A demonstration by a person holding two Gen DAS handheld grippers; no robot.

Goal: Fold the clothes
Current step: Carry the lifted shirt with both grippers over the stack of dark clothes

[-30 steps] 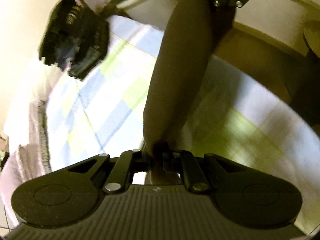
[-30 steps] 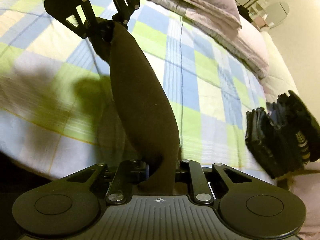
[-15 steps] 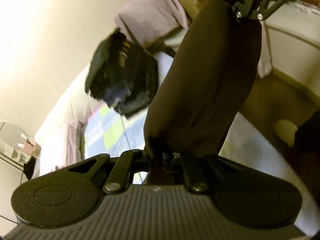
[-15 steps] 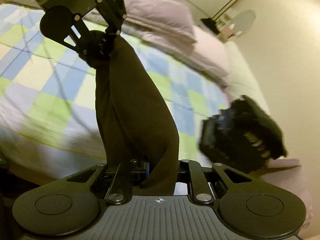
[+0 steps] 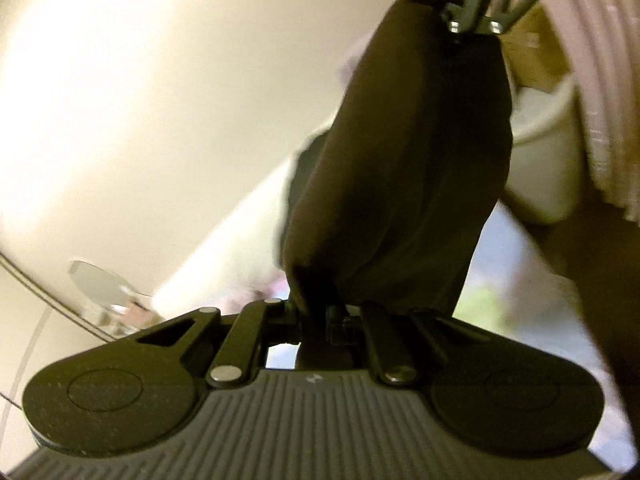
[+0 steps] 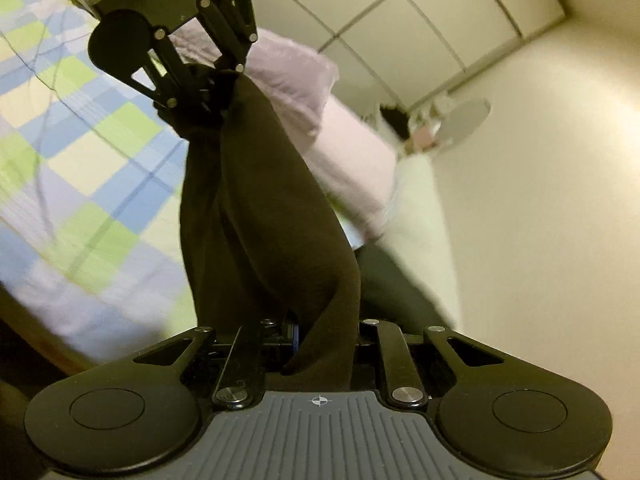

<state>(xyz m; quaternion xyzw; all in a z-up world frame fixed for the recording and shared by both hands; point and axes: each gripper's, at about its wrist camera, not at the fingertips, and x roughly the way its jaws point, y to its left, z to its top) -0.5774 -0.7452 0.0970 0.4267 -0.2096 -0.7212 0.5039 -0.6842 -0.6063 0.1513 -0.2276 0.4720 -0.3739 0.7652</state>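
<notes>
Left wrist view: the left gripper (image 5: pixel 320 316) sits at lower centre, its jaws pinched narrow on one end of a dark brown garment (image 5: pixel 400 168). The cloth runs up the middle of the frame to the right gripper (image 5: pixel 474 30) at the top edge, which clamps the other end. Behind it lie a plain cream wall at left, a pale container (image 5: pixel 548 160) at right and a blurred round mirror (image 5: pixel 100 288) at lower left.

Right wrist view: the right gripper (image 6: pixel 316 344) at lower centre is closed tight on the garment (image 6: pixel 264 220), which rises to the left gripper (image 6: pixel 204 88) at upper left. The checked bedsheet (image 6: pixel 88 152) fills the left, a lilac pillow (image 6: pixel 296 80) the upper middle, and wardrobe doors (image 6: pixel 440 12) the upper right.

To do this step well, I judge both grips should hold firm and the garment's span stay taut and level, so it hangs without twisting and can then be laid flat on the sheet.

No brand, label or writing can be read in either view.
</notes>
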